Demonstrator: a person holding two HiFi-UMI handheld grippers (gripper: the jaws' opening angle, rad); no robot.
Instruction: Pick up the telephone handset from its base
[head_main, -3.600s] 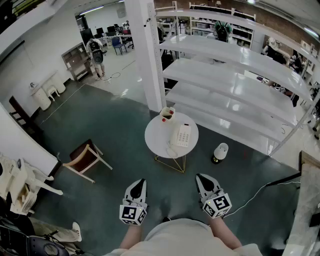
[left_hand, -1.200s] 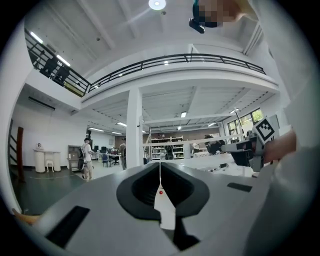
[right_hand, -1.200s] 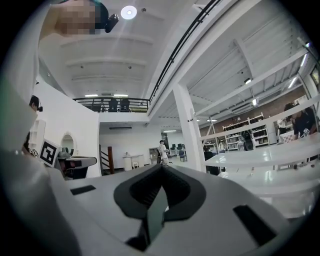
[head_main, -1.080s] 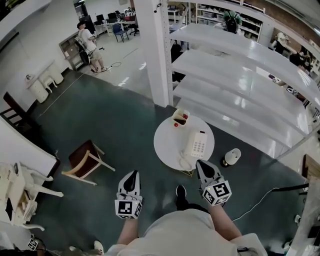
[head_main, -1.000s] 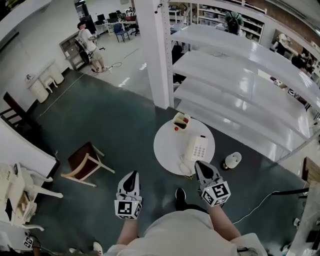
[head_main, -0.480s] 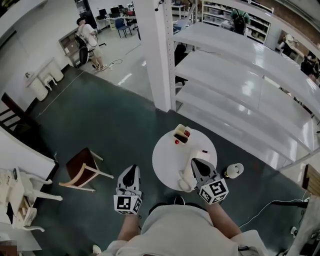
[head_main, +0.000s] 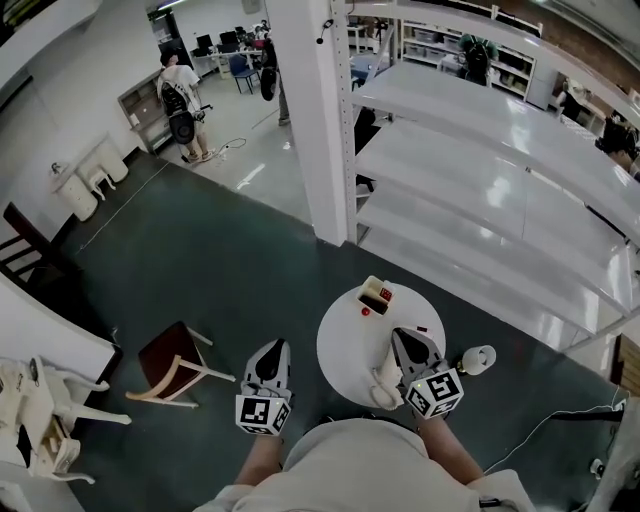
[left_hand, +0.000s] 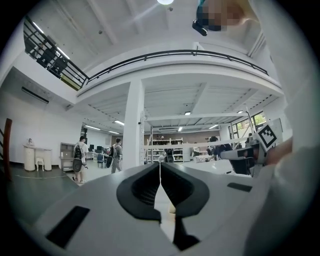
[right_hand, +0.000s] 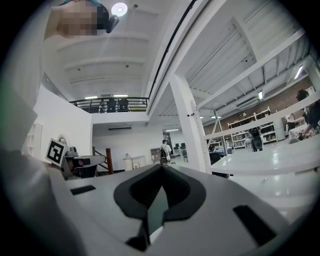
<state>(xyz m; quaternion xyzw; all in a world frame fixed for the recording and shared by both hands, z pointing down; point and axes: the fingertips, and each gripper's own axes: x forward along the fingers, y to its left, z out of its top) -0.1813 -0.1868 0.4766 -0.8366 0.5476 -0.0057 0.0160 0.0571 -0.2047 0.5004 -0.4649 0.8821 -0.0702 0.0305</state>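
Right gripper view shows us the right gripper (right_hand: 161, 168) with its two jaws drawn fully together and nothing caught between the dark pads; beyond them we see only the hall, a white pillar and pale shelving. In the left gripper view the left gripper (left_hand: 160, 166) is likewise closed tip to tip and empty. From the head view, we find the right gripper (head_main: 405, 336) hanging over the near half of a small round white table (head_main: 345, 345), covering most of the telephone there (its base is largely hidden from us). The telephone handset (head_main: 383, 384) shows as a pale curved shape at the table's near edge, just beside that gripper's marker cube, and no jaw is on it. The left gripper (head_main: 273, 346) hangs off the table's left side, above the dark floor. On the far part of the table stands a small box (head_main: 376, 293) with red on it, and a little red object (head_main: 366, 311) lies just in front of it. A white lamp-like object (head_main: 478, 358) sits on the floor right of the table, a wooden chair (head_main: 170, 360) well off to the left, and a white pillar (head_main: 318, 110) and long white shelves (head_main: 480, 150) rise beyond.
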